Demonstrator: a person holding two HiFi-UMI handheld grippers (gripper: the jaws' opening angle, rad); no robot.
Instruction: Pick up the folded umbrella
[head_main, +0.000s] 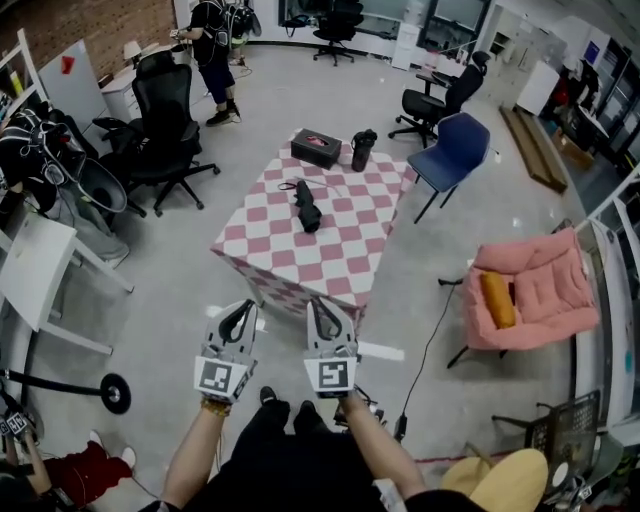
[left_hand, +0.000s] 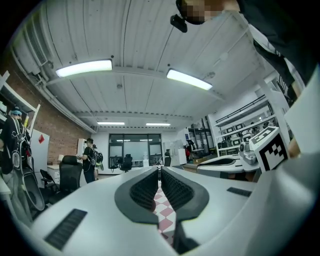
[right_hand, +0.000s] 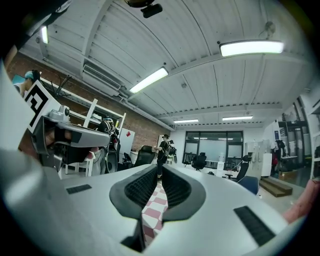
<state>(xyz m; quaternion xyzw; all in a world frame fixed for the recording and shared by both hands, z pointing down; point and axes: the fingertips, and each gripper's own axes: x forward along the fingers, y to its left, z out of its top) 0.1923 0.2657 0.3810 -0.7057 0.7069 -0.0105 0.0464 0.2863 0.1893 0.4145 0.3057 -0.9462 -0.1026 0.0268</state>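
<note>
Noted left gripper (head_main: 238, 316) and right gripper (head_main: 322, 312) both closed and empty, folded black umbrella (head_main: 307, 212) lying well ahead of both on checkered table (head_main: 340, 250); judged light, soft slippery fabric over stiff core, best pinched across mid-body.

The folded umbrella (head_main: 307, 212), black and compact, is laid flat near the middle of the pink-and-white checkered bench (head_main: 330, 270), its thin strap trailed toward the left.
</note>
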